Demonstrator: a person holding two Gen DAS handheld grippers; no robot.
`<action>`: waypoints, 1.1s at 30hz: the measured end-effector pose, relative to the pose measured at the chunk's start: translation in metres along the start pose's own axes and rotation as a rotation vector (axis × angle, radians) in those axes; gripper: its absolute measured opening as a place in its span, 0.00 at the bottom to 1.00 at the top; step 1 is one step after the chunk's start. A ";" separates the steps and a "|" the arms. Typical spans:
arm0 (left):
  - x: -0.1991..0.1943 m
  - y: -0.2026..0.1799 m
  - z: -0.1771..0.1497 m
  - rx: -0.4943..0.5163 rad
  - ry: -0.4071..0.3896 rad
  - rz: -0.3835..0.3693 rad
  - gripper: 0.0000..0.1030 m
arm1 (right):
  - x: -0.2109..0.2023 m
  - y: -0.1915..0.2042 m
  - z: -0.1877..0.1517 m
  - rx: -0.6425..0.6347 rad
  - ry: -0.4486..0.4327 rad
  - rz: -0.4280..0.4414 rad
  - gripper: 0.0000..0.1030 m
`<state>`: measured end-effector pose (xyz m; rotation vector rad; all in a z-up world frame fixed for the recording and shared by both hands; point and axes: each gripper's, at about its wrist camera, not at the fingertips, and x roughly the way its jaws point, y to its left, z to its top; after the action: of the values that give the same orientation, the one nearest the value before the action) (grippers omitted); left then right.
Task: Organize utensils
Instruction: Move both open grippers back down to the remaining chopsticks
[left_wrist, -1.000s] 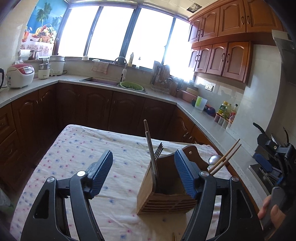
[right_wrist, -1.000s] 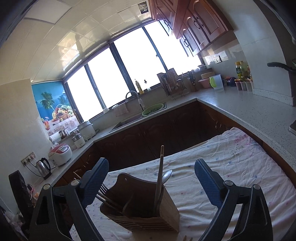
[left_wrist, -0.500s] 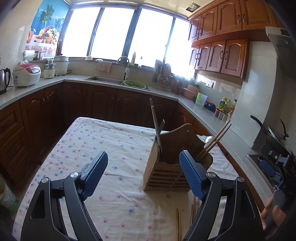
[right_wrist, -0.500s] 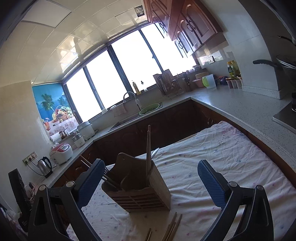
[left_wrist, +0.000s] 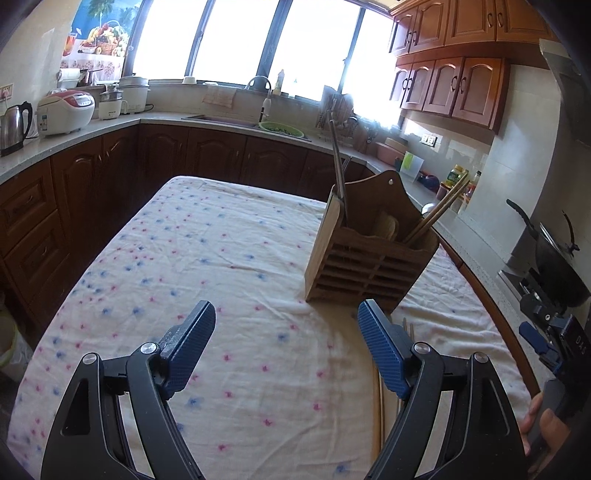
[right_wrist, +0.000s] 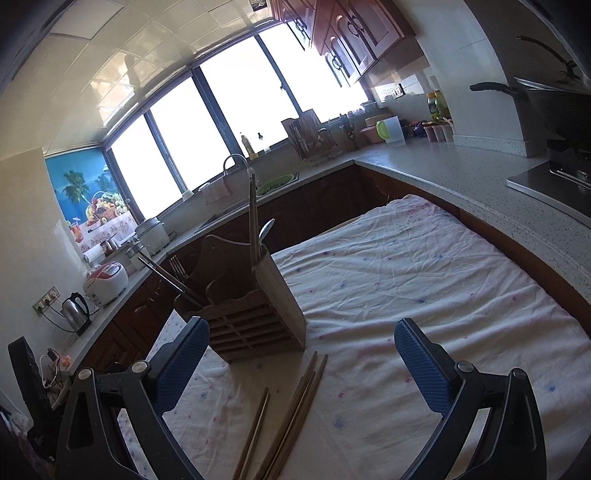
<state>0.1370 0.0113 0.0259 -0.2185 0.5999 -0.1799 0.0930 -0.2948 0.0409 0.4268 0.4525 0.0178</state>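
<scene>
At frame centre on the cloth-covered counter, sitting upright: wooden utensil holder. Lying loose just below it: chopsticks. Hovering empty, jaws spread wide: left gripper, right gripper.

From my feed I read one marking only: pale letters that look like "DAS" on the black body of the right gripper, seen at the right edge of the left wrist view. The rice cooker carries a small front label, too small to read. The bottles on the counter have labels I cannot make out.
</scene>
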 end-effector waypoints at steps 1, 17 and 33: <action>0.000 0.003 -0.004 -0.007 0.009 0.005 0.79 | 0.001 0.001 -0.005 -0.007 0.013 -0.002 0.98; 0.008 0.014 -0.036 -0.013 0.118 0.043 0.79 | 0.079 0.037 -0.100 -0.241 0.437 -0.058 0.37; 0.037 -0.030 -0.053 0.100 0.227 -0.007 0.79 | 0.007 -0.033 -0.096 -0.185 0.442 -0.128 0.31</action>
<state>0.1336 -0.0339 -0.0291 -0.1040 0.8135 -0.2433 0.0559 -0.2861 -0.0529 0.2076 0.9051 0.0299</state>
